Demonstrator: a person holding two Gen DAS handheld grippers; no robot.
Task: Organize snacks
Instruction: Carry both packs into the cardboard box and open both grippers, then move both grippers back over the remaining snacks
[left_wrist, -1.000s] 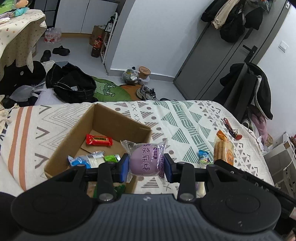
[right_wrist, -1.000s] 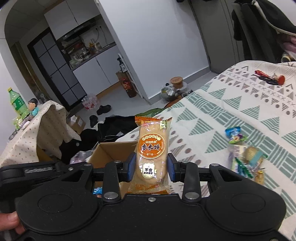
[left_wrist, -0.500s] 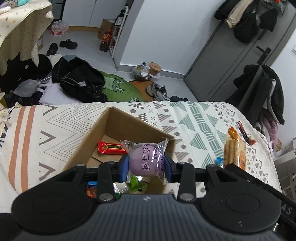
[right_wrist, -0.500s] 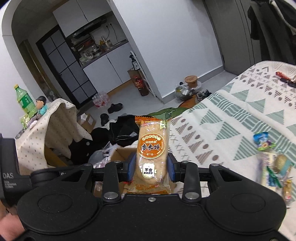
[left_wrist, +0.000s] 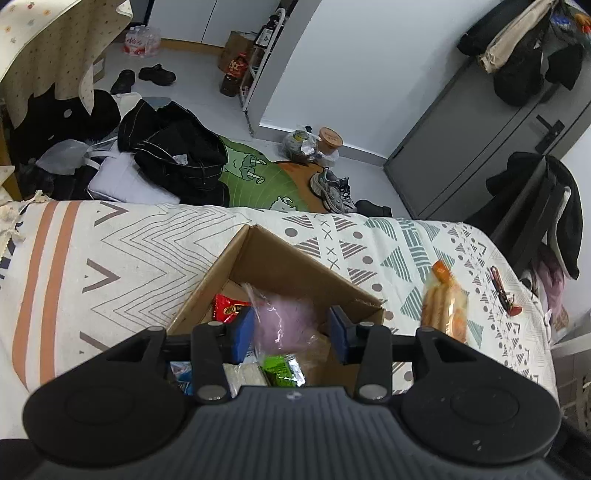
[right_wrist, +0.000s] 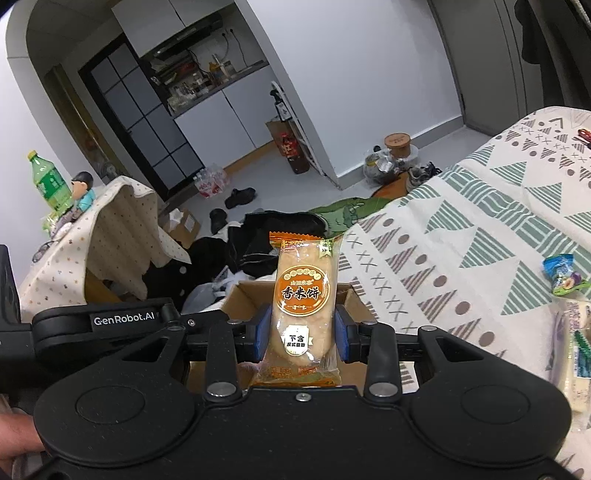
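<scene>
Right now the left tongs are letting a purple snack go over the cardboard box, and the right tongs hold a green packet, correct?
Not quite. The right tongs hold an orange rice cracker packet, not green, as the right wrist view shows. The left tongs are opening with the purple snack above the cardboard box.

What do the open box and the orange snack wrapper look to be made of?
Box: brown corrugated cardboard, matte; raw cut edges and folded flaps. Orange snack wrapper: thin glossy plastic film, probably; part see-through with a crimped top seal.

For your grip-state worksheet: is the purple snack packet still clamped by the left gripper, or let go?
Let go. The left gripper's jaws are opening, with a gap beside the blurred purple packet, which hangs above the cardboard box.
</scene>
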